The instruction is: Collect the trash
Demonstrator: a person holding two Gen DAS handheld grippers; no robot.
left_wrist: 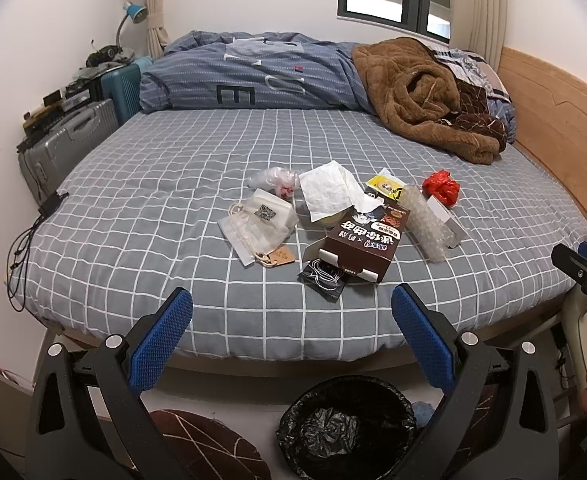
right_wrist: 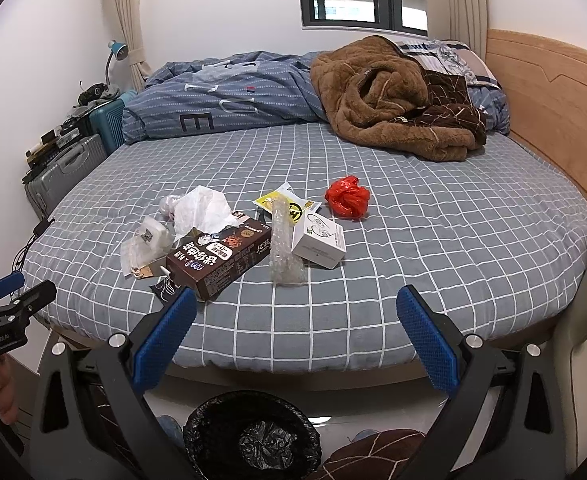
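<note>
Left gripper (left_wrist: 292,304) released, jaws wide apart, nothing btwn, held off bed's (left_wrist: 141,208) near edge. Right gripper (right_wrist: 296,306) same: spread wide, empty.

Trash clustered mid-bed on grid sheet: brown carton (left_wrist: 363,246) lying flat, crumpled white tissue (left_wrist: 327,190) just behind it, bubble wrap (right_wrist: 284,246) beside white box (right_wrist: 319,240), red plastic bag (right_wrist: 347,197) a bit apart on headboard side, yellow packet (right_wrist: 283,202), clear bags w/ tags (left_wrist: 259,226) on window-lamp side.

Bin w/ black liner (right_wrist: 253,436) on floor below grippers, near bed edge.
</note>
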